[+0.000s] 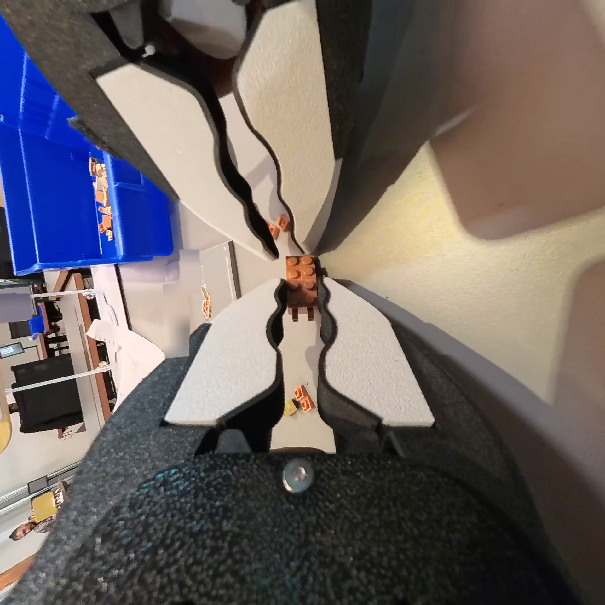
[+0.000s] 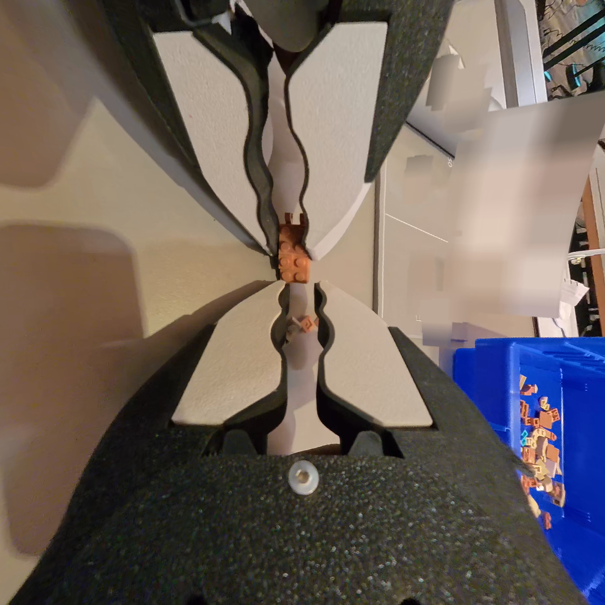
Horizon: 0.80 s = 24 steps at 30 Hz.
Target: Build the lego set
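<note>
The two grippers meet tip to tip above a cream table (image 1: 442,311). My left gripper (image 1: 301,281) is shut on an orange-brown studded plate (image 1: 302,278) with two clip prongs at its near end. Both pads press on its sides. In the right wrist view the same plate (image 2: 294,262) sits between the left gripper's fingers (image 2: 314,239). My right gripper (image 2: 300,285) is open, and its fingertips stand just short of the plate's free end, with nothing between them. It also shows in the left wrist view (image 1: 291,255), jaws apart.
Small loose orange and yellow pieces (image 1: 301,401) lie on the table under the grippers; they also show in the right wrist view (image 2: 304,324). A blue bin (image 2: 491,409) with several small pieces stands beside the grippers; it also shows in the left wrist view (image 1: 59,203). Less than 4 cm separates the two grippers' tips.
</note>
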Each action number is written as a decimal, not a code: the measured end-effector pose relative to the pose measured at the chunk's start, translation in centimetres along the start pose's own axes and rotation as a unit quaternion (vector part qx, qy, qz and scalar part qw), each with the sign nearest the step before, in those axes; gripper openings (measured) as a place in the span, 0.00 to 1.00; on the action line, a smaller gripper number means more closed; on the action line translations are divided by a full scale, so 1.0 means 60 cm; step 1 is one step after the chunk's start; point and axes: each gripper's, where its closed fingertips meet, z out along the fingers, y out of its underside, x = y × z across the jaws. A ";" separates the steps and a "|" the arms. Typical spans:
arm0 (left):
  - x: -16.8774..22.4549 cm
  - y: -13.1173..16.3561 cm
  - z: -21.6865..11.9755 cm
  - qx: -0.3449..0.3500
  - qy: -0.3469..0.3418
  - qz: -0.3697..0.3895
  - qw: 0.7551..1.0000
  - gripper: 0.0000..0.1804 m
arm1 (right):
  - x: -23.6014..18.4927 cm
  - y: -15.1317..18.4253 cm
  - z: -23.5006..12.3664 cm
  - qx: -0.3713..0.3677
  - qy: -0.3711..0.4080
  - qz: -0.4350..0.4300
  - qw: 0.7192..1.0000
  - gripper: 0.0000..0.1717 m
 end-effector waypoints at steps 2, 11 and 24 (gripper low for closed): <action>0.000 0.001 0.000 -0.001 0.000 0.000 1.000 0.10 | 0.004 0.001 -0.006 0.001 -0.007 0.008 1.000 0.08; 0.000 0.002 -0.001 -0.004 0.002 0.001 1.000 0.10 | 0.005 0.031 -0.034 -0.017 -0.089 0.101 0.991 0.07; 0.000 -0.001 -0.002 -0.003 0.002 0.001 1.000 0.10 | -0.003 0.040 -0.022 -0.018 -0.123 0.174 0.977 0.06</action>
